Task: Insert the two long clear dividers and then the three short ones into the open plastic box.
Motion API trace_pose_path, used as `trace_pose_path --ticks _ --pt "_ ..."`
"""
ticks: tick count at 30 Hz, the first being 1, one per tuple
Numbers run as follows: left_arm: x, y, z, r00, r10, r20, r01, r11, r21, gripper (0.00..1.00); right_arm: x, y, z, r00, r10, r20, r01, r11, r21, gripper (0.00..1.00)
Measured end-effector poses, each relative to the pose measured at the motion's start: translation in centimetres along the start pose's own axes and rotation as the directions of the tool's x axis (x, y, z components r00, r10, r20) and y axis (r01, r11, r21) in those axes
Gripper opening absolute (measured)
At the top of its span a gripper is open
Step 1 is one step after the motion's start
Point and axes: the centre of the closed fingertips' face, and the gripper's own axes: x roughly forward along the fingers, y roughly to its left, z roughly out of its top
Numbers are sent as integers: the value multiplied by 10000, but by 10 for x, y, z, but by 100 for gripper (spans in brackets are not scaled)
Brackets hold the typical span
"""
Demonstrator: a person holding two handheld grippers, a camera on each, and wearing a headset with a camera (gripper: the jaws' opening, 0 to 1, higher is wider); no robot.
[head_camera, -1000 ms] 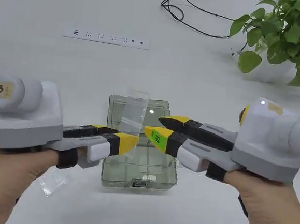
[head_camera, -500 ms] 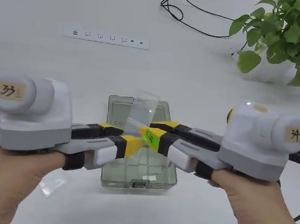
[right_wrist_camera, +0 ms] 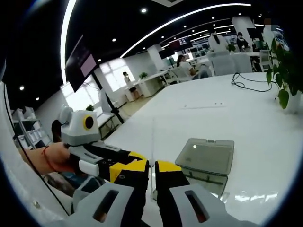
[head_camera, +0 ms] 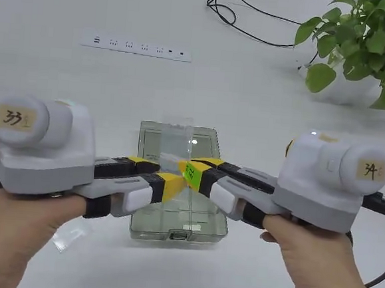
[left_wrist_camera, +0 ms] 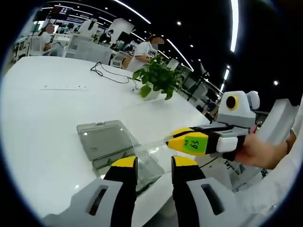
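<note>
The task looks to be in its early or middle part, judging from how things lie. One clear divider [head_camera: 177, 143] is in the air, not in the box [head_camera: 206, 228]: it stands upright just above and beyond the fingertips of both grippers, which meet tip to tip over the open box. The right gripper [head_camera: 199, 167] has its fingers drawn almost together on the divider's lower edge; in the right gripper view the sheet rises edge-on as a thin line from the narrow slit between them. The left gripper [head_camera: 157, 172] has its fingers apart, with a plain gap in the left gripper view through which the box shows, so it does not seem to be carrying the sheet; whether one finger touches it I cannot tell. The box sits on the bench [head_camera: 262, 103] directly below the fingertips, its lid [head_camera: 203, 141] laid back flat beyond them. Faint lines cross the inside of the box; they may be dividers already seated or only moulded slots, and the pictures do not settle which. One more clear piece [head_camera: 68, 238] lies flat on the bench, well to the outer side of the left fingers and nearer the person, waiting its turn. Whether the held divider is a long or a short one is unclear. At the least, this sheet must be lowered into its slots and the loose piece must follow.
</note>
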Motion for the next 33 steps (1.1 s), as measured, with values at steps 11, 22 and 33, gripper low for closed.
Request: trace_pose_path --ticks 11,22,33 --pt "-4 -1 -1 9996 -297 -4 297 9983 506 35 -4 -4 7 9999 -98 75 95 9993 351 7" --pt "-19 19 -12 9988 -336 -342 387 9863 1602 52 -14 -31 7 9955 -931 -147 939 9930 720 7" --pt "-26 30 -23 9951 -556 -815 775 9514 2981 76 -22 -58 -3 9745 -1996 -1025 2096 9728 983 7"
